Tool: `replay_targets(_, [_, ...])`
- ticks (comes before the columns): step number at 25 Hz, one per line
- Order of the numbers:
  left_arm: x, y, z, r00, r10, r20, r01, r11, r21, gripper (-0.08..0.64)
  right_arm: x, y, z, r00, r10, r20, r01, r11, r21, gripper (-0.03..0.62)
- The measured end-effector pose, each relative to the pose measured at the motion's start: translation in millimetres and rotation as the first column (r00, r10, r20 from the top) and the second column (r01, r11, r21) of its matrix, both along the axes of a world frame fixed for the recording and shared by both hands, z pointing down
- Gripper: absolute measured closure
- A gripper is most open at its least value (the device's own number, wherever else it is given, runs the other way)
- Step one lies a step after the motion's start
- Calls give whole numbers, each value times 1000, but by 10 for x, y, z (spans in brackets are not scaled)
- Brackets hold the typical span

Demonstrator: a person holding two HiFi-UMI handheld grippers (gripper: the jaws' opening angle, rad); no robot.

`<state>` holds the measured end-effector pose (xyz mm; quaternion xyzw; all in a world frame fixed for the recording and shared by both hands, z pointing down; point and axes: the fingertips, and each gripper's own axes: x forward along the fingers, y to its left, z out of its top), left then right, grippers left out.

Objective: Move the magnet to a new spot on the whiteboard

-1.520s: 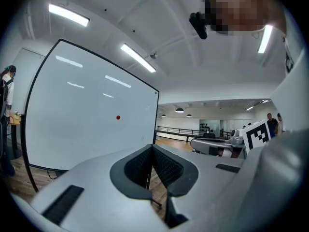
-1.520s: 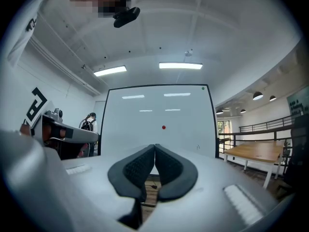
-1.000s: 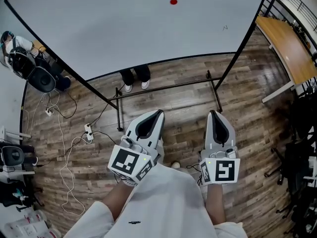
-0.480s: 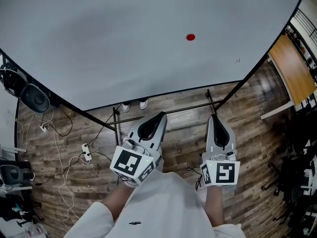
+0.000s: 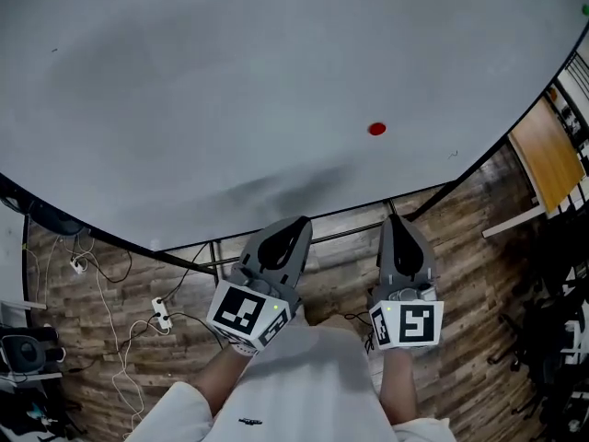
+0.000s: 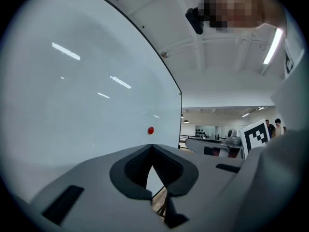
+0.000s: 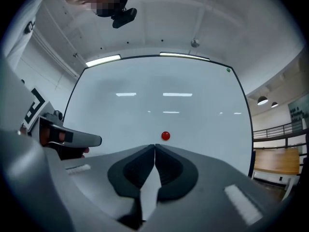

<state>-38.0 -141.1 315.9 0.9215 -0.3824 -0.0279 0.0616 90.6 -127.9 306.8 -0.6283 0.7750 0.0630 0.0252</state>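
Whiteboard [image 5: 230, 81] fills upper head view, standing over wood floor [image 5: 479, 247]. Left hand-held gripper [image 5: 296, 224] and right hand-held gripper [image 5: 394, 221] side by side at board's lower edge. Both have jaws pressed together, nothing held. Small red magnet [image 5: 376, 129] stuck on whiteboard, lower right, ahead of right hand-held gripper, apart from both.

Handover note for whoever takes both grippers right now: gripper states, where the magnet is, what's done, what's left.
Left gripper: jaws together, empty, short of the whiteboard.
Right gripper: jaws together, empty, pointing roughly at the magnet.
Magnet: red, stuck on the whiteboard's lower part, ahead of the right gripper; neither gripper touches it.
Done: nothing yet.
Left: probably open the right jaws, grip the magnet, pull it off, set it on another spot.
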Motion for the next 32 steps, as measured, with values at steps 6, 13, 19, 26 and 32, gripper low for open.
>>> replay_targets(6, [63,-194,60,1000,-16,-2,16,1000,-19,554,73,-206,39,1000,-8,-4,8,1000,-12,581])
replay_targets(13, [199,-326,22,999,-31,11,31,999,-15,554,181,-403,19,999,-30,-22,30,999,-14,580])
replay_targets(19, [249,-419,5,999,-41,19,42,999,-9,554,154,-580,-68,998,-45,-35,45,999,3,502])
replay_targets(26, [264,-557,-8,999,-50,18,50,999,-9,554,61,-877,-122,997,-68,-46,68,998,1,463])
replay_targets(32, [226,-648,-48,998,-66,14,66,998,-5,554,32,-1092,-167,998,-45,-32,45,999,-4,445])
